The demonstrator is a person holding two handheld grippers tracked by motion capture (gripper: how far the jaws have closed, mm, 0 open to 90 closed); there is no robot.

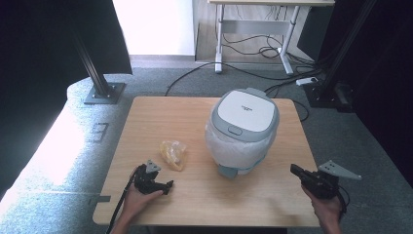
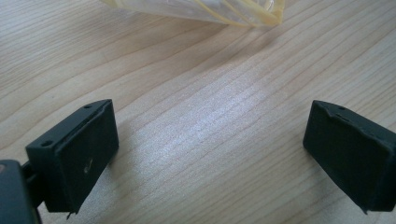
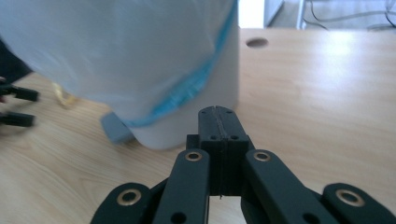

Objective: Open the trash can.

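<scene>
At the near edge of the wooden bench (image 1: 146, 126), two hands come in from below, each holding a gripper. The left hand (image 1: 137, 200) rests low on the bench near its near-left corner, and the left gripper (image 1: 163, 185) lies close to the surface, pointing right and slightly far. In the left gripper view its jaws stand wide apart, with bare wood grain between them and nothing held. A cable (image 1: 119, 209) trails from it back over the near edge.

The right hand (image 1: 327, 207) sits at the near-right corner, with the right gripper (image 1: 295, 169) pointing left toward the middle of the bench and a grey three-cornered plate (image 1: 338, 170) on top of it. In the right gripper view its jaws are pressed together with nothing between them, aimed at the base of the appliance.

Just beyond the left gripper lies a crumpled clear plastic bag with yellow edging (image 1: 174, 154), flat on the wood; its near edge shows at the top of the left gripper view (image 2: 210, 11).

Farther in, right of centre, stands a rounded white and grey cooker (image 1: 242, 131) with its lid closed, its body wrapped in thin translucent plastic film (image 3: 116, 51). It is well apart from both grippers.

Beyond the bench are grey carpet, loose cables (image 1: 253, 44) and the legs of another table (image 1: 219, 39).
</scene>
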